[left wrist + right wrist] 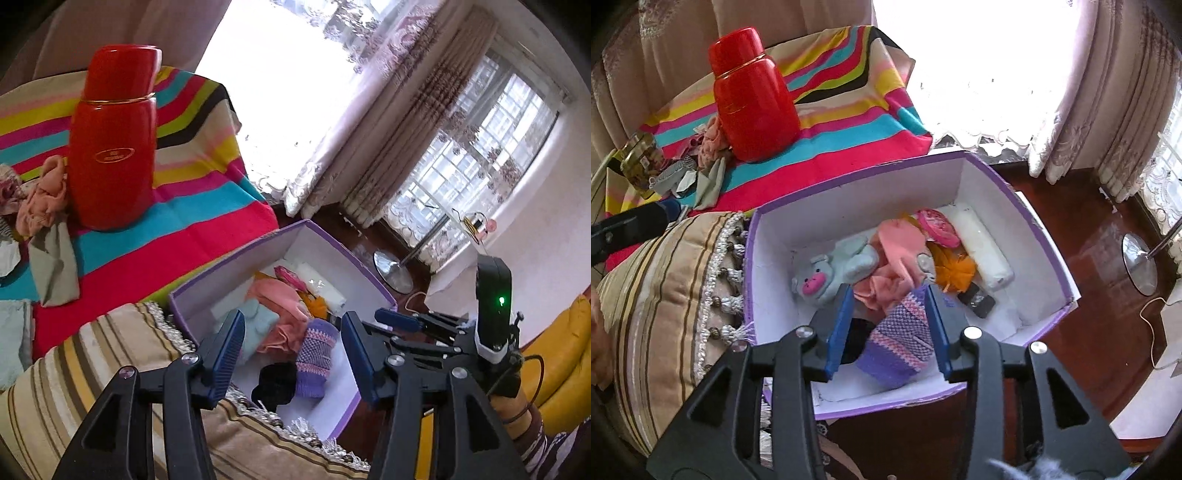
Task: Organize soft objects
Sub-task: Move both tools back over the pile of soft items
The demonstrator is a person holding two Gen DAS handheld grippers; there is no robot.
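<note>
- Knitted pouch (899, 338): purple with pink-white bands, lying in the purple-rimmed box (1027, 206), between the parted right claw (888, 328) pads.
- Left claw (291, 354): apart, empty, above the box.

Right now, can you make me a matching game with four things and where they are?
1. red flask
2. grey plush toy
3. purple knitted piece
4. tasselled cushion

A. inside the box, by its left wall
B. between the right gripper's fingers, in the box
C. standing on the striped cloth
D. outside the box, against its left side

Pairs: 1-C, 2-A, 3-B, 4-D
</note>
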